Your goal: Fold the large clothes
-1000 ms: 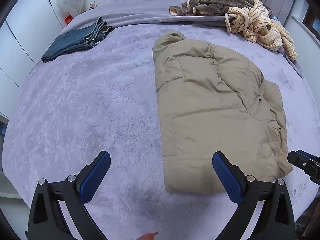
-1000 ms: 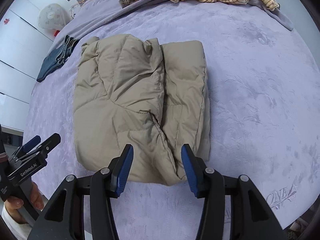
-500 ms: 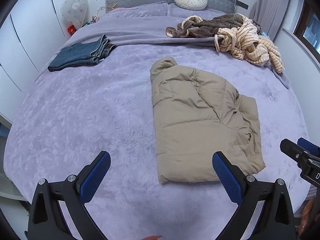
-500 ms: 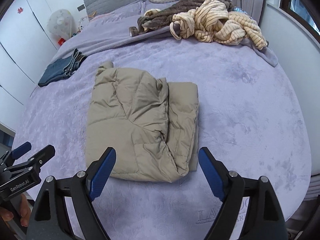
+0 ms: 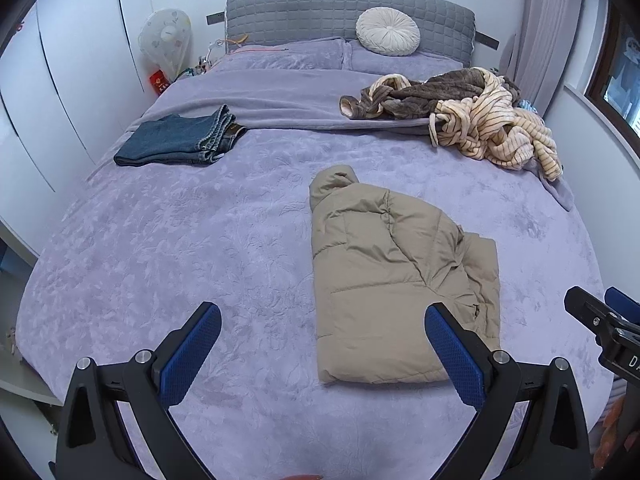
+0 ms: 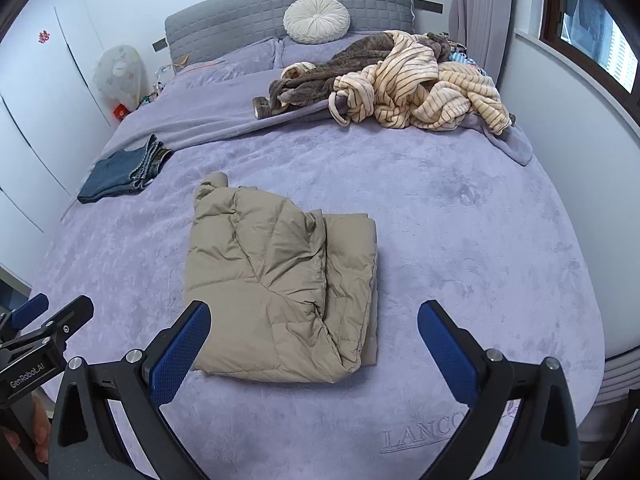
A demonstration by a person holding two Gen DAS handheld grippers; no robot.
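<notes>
Both of my hand-held grippers, left [image 5: 320, 354] and right [image 6: 314, 350], have backed off wide and empty from the folded tan puffer jacket [image 6: 280, 288] mid-bed [image 5: 160, 240]; puffy, light, slippery, best pinched at its near hem.

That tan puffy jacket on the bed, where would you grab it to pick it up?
Probably the near hem of the tan jacket, coming in low from the foot of the bed. It lies folded flat with its thick layered edge facing both open tongs, left and right, one per corner.
</notes>
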